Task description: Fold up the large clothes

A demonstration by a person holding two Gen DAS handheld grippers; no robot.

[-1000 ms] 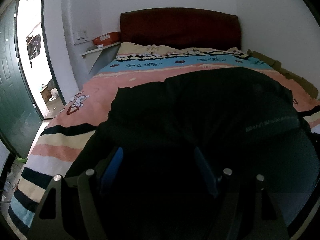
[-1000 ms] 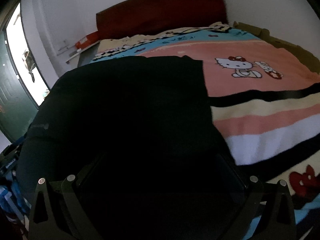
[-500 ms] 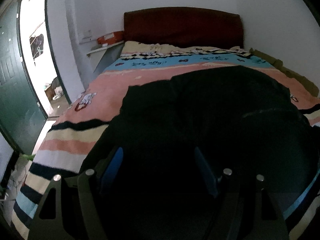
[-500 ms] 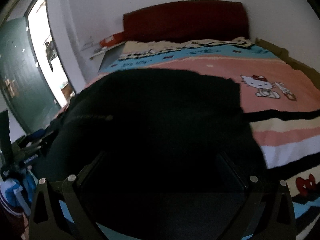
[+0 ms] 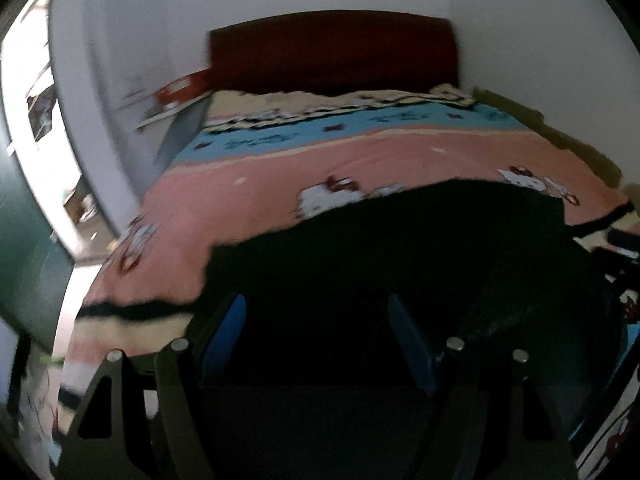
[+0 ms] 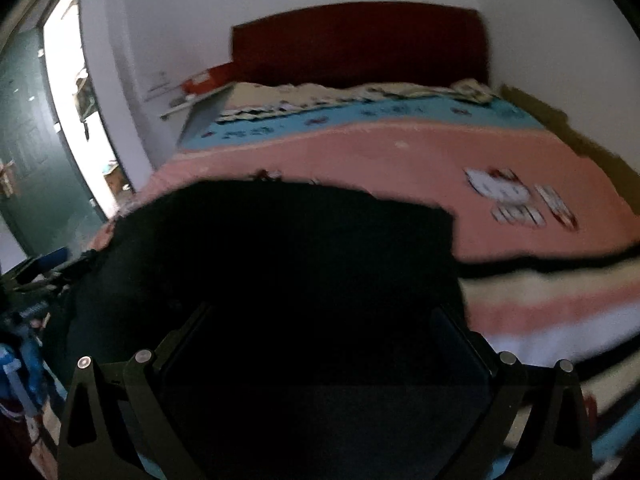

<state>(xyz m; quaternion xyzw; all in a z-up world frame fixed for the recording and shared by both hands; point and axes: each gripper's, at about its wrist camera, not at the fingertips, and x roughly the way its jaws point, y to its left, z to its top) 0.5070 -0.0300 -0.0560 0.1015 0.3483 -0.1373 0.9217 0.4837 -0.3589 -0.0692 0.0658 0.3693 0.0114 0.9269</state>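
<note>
A large black garment point(image 5: 400, 248) lies spread over the near half of a bed; the right wrist view shows it too point(image 6: 280, 248). My left gripper point(image 5: 316, 304) hangs low over its near part, blue pads point(image 5: 228, 332) wide apart, open, with dark cloth under and between them. My right gripper point(image 6: 322, 312) is over the garment's right part, its dark fingers also spread wide and open. Whether either gripper touches the cloth is lost in the dark. The garment's far edge runs across the pink band of the blanket.
The striped cartoon-cat blanket point(image 5: 260, 184) covers the bed, with a dark red headboard point(image 5: 332, 52) at the far wall. A shelf with a red box point(image 5: 180, 88) hangs at the left. A green door point(image 6: 32, 160) stands ajar at the left; blue clutter point(image 6: 20, 356) sits by the bed's near left corner.
Both views have lifted and blurred. The garment's far edge now lies nearer to me, uncovering more pink blanket and a cartoon cat. Both grippers' jaws stand as wide as before.
</note>
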